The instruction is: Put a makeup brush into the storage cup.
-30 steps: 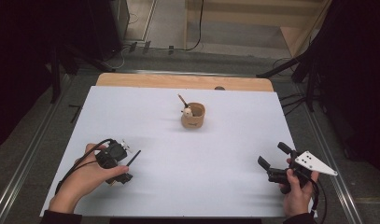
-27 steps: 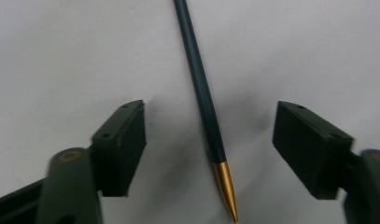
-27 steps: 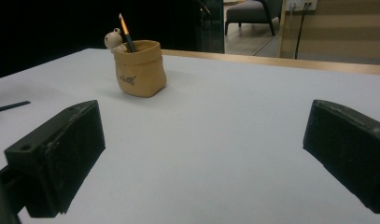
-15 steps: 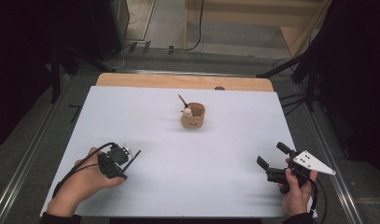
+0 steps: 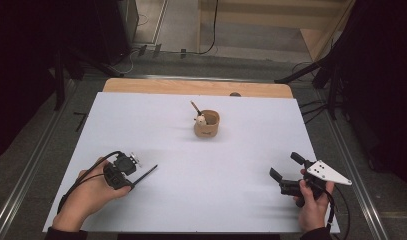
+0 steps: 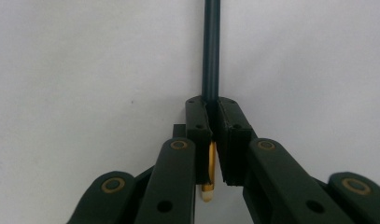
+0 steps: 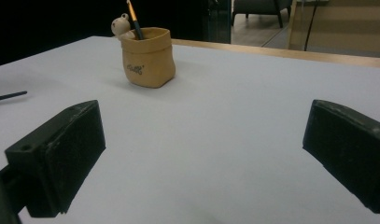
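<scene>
Our left gripper's [image 6: 211, 116] fingers have just been closing and now clamp a dark pencil [image 6: 211, 51]; its gold end pokes out behind them, the tip cut off ahead. We count two pencils: the second [image 7: 134, 21] stands in the tan pot [image 7: 148, 58], perhaps beside a bear figure [image 7: 118, 25]. Our right gripper's [image 7: 201, 154] fingers stand wide apart over the bare worktop [image 7: 225, 116].

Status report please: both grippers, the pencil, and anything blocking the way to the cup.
Left gripper just closed on the dark pencil, low over the table. Right gripper open, empty. Pencil cup mid-table, already holding one pencil. Nothing lies between.
</scene>
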A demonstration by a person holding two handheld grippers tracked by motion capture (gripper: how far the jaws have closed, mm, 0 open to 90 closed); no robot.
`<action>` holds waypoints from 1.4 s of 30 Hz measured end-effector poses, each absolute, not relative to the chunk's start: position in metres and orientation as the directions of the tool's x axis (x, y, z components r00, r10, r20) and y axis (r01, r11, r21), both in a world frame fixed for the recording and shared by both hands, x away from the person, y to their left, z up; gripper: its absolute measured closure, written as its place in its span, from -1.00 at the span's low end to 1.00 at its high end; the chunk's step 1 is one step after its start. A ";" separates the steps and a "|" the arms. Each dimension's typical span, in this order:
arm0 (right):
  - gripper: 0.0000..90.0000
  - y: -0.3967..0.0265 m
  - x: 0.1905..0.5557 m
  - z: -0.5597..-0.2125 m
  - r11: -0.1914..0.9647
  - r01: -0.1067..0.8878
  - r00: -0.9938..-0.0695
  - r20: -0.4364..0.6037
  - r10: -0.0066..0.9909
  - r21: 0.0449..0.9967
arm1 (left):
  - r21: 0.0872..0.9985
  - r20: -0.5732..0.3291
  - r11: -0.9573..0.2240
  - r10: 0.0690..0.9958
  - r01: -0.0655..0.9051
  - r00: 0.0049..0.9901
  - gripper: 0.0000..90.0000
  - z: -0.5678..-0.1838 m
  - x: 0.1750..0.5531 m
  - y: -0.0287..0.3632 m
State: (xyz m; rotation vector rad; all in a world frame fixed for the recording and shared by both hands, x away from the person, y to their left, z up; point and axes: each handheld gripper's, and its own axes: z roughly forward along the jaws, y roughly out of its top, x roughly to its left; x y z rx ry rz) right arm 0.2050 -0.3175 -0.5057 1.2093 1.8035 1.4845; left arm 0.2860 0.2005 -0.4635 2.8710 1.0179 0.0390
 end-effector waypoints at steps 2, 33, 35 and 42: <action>-1.00 -0.315 0.205 -0.505 0.011 0.315 -0.481 0.150 0.864 0.949 | 0.120 -0.004 -0.770 0.631 0.627 0.776 0.88 -0.463 0.286 0.200; -0.95 -0.275 0.229 -0.491 -0.008 0.362 -0.508 0.205 0.836 0.932 | 0.545 0.026 -0.677 0.603 0.495 0.797 0.88 -0.456 0.285 0.170; -0.95 -0.268 0.232 -0.489 0.010 0.358 -0.523 0.192 0.830 0.933 | 0.563 0.029 -0.670 0.602 0.485 0.798 0.88 -0.456 0.284 0.168; -0.95 -0.244 0.244 -0.482 0.047 0.361 -0.564 0.177 0.807 0.931 | 0.600 0.041 -0.656 0.596 0.458 0.802 0.88 -0.454 0.285 0.159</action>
